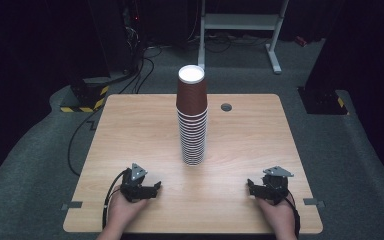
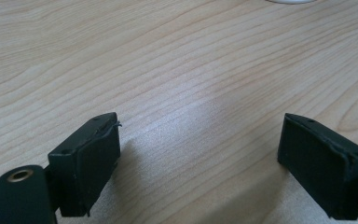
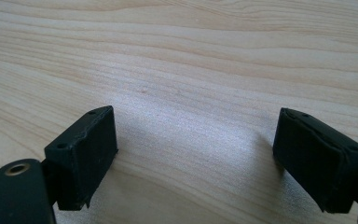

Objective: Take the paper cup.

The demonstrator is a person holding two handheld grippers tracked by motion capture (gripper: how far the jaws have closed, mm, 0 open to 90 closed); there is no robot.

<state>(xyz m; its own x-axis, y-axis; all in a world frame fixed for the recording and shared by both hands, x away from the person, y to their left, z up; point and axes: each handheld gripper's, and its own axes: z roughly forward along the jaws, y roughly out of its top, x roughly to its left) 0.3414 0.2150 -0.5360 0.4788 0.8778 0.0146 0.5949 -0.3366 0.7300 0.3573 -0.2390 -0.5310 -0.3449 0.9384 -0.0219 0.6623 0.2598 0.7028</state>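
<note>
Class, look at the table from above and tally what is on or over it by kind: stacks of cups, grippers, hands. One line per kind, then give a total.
Stack of brown paper cups: 1
Grippers: 2, left gripper and right gripper
Hands: 2, left hand and right hand
Total: 5
</note>
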